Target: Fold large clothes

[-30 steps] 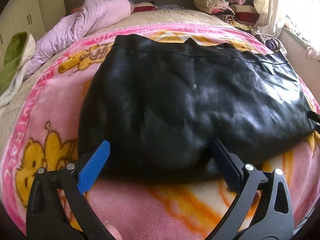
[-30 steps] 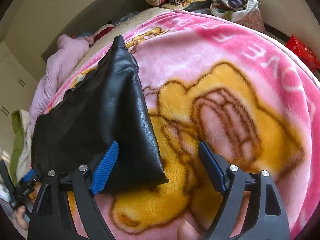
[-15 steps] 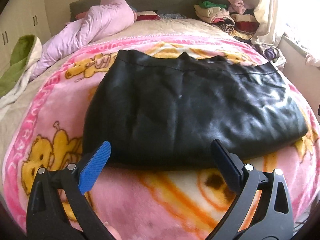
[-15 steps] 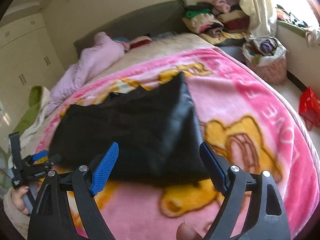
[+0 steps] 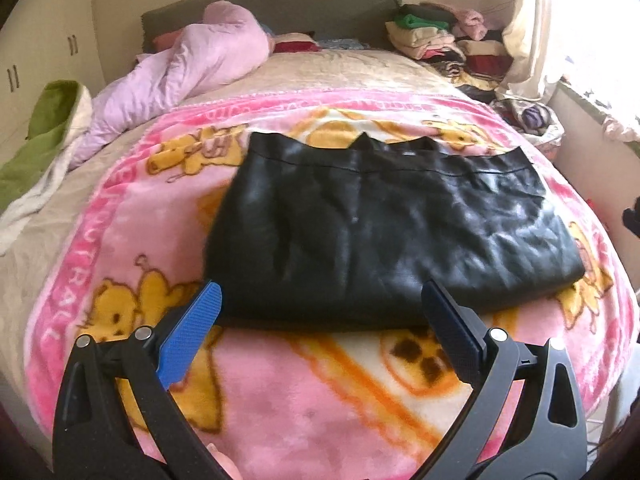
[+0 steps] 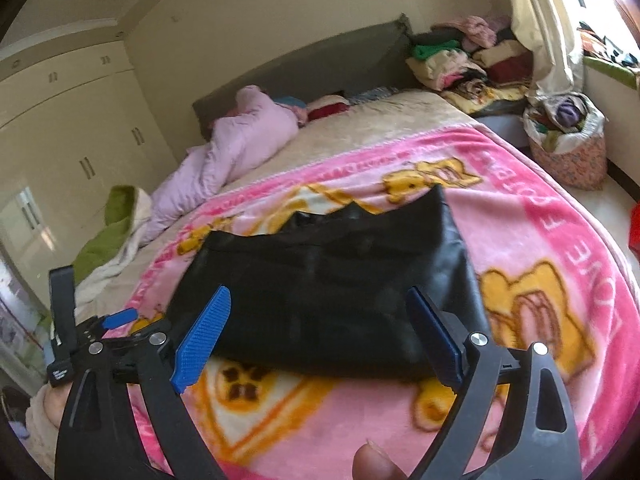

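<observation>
1. Progress looks far along to me: the black leather garment lies as one compact slab, folded over on itself, flat on the pink cartoon blanket that covers the bed. I judge the main folds done; what may be left is one more fold across to halve it, or carrying it off to the stack of folded clothes at about 1 o'clock beside the headboard.

2. Placement: in my left wrist view the garment sits just past my fingertips, filling the middle from 11 to 2 o'clock. In my right wrist view it lies straight ahead at 12 o'clock, near the foot end of the blanket.

3. Orientation: its long axis runs side to side across the bed, from 9 toward 3 o'clock in my left view. The stitched hem edge, with small points sticking up, faces the headboard at 12 o'clock; the rounded folded edge faces me at 6 o'clock. It lies flat.

4. My left gripper stands wide with nothing between its pads, clear of the garment's near edge.

5. My right gripper has just been opening and now gapes wide, empty, above the near fold.

6. Off at 10 o'clock a lilac quilt is bunched, well apart from the garment.
</observation>
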`<action>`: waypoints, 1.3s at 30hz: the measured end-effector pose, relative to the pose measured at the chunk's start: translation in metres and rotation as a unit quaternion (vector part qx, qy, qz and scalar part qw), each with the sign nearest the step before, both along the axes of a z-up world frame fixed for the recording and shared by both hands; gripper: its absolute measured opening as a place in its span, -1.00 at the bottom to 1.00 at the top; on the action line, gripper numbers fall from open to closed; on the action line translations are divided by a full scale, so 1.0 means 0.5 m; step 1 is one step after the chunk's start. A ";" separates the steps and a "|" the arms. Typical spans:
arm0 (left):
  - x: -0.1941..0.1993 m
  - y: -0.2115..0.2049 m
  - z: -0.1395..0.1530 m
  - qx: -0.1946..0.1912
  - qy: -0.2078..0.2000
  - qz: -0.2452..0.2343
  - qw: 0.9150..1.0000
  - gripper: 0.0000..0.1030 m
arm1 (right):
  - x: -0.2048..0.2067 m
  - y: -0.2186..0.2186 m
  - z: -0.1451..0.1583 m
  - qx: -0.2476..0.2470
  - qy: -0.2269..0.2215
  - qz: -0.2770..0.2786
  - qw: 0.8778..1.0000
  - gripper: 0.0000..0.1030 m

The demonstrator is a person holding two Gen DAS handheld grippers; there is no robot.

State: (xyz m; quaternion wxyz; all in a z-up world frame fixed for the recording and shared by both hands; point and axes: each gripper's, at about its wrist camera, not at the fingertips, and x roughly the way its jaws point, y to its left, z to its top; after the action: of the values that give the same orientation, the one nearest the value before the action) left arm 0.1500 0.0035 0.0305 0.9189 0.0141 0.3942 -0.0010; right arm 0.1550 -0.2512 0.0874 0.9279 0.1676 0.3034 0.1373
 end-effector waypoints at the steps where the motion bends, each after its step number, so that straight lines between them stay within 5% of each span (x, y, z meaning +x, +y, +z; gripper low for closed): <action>1: 0.001 0.004 0.003 0.004 0.001 0.003 1.000 0.82 | 0.000 0.010 0.003 -0.002 -0.004 0.005 1.000 0.72; 23: 0.016 0.088 -0.009 0.041 -0.005 0.048 0.998 0.82 | 0.055 0.134 -0.050 -0.025 0.008 0.047 0.999 0.71; 25: 0.022 0.100 -0.019 0.041 -0.002 0.055 0.998 0.82 | 0.062 0.148 -0.058 -0.032 0.007 0.053 0.998 0.59; 30: 0.044 0.123 -0.045 0.038 0.011 0.069 0.997 0.82 | 0.095 0.185 -0.094 -0.039 0.034 0.068 0.996 -0.29; 39: 0.081 0.148 -0.072 0.015 0.021 0.080 0.996 0.82 | 0.157 0.215 -0.192 -0.054 0.103 0.059 0.991 -0.46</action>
State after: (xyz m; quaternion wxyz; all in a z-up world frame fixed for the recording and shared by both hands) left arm 0.1904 0.0773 -0.0057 0.9071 -0.0040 0.4137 0.0778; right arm 0.2335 -0.1439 -0.0086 0.8899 0.1121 0.4133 0.1572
